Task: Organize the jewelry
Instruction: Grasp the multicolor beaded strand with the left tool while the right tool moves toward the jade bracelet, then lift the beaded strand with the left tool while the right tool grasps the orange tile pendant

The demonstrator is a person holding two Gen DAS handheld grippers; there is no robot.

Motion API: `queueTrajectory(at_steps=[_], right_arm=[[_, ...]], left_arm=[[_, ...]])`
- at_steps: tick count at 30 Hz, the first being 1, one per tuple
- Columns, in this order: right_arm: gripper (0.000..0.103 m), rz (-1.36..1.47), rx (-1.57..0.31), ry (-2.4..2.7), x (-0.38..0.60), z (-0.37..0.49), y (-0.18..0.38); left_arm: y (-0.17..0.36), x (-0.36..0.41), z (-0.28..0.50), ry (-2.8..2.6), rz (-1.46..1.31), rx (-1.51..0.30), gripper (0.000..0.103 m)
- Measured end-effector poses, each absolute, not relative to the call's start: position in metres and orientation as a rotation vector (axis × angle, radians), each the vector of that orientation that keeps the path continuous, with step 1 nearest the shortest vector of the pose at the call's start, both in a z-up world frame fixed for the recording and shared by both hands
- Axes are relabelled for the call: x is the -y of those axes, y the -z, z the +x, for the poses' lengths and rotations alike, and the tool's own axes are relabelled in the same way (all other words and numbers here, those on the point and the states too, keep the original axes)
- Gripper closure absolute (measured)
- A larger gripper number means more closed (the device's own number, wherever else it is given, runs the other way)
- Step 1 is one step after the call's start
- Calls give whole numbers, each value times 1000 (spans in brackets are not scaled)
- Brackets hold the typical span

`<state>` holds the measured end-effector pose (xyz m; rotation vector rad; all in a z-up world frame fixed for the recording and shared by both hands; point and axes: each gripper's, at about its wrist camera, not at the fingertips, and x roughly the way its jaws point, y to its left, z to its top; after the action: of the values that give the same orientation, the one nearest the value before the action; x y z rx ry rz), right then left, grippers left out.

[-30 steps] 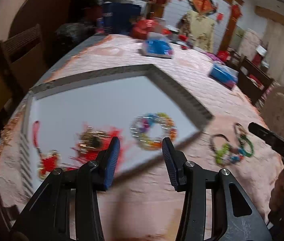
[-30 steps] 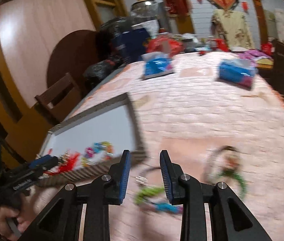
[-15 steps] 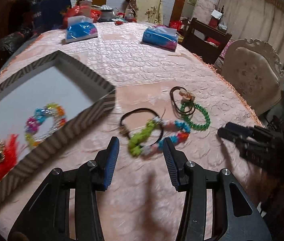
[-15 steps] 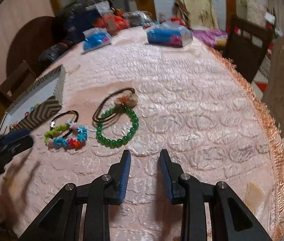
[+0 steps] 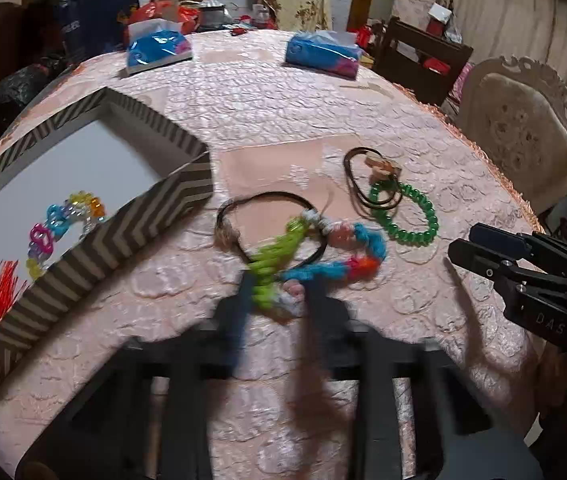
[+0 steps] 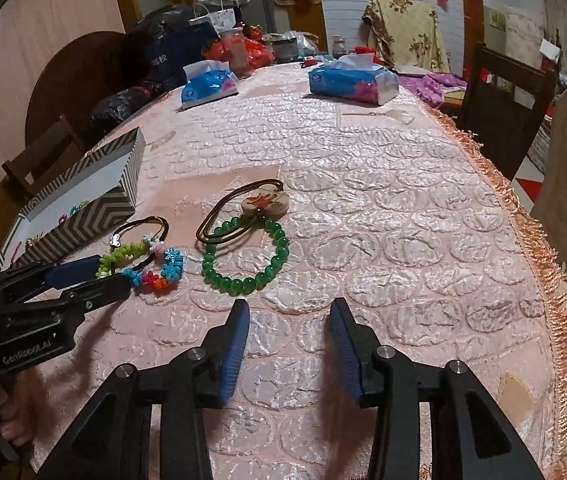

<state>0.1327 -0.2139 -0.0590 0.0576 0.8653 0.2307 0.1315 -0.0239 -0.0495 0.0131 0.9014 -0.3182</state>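
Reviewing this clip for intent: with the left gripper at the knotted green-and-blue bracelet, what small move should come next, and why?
Probably ease the left gripper forward and close on the knotted bracelet. Its fingers appear open and straddle the bracelet's near end, which still lies on the tablecloth beside the striped box. The right gripper is open over bare cloth.

I see the box [image 6: 83,200] at tabletop [image 6: 403,240] left, bracelets [image 6: 155,264] right of it, two tissue packs [image 6: 353,82] behind

bracelets [image 6: 243,256] beside striped box [image 6: 83,216]
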Motion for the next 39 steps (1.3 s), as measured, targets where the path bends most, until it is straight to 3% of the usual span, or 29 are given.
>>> queueTrajectory(at_steps=[7,16,30,39], right_arm=[[61,58,-865,-227,213,134,59],[62,107,-860,-239,218,137,59],[62,123,-845,-330,191,166,52],[65,232,-822,-358,188,190,50]], left_arm=[[43,13,105,381,-39,-874,93],[43,1,76,402,20,-865,93],[46,-74,74,300,-102,-864,92],[53,-71,76,295,-85,-868,92]])
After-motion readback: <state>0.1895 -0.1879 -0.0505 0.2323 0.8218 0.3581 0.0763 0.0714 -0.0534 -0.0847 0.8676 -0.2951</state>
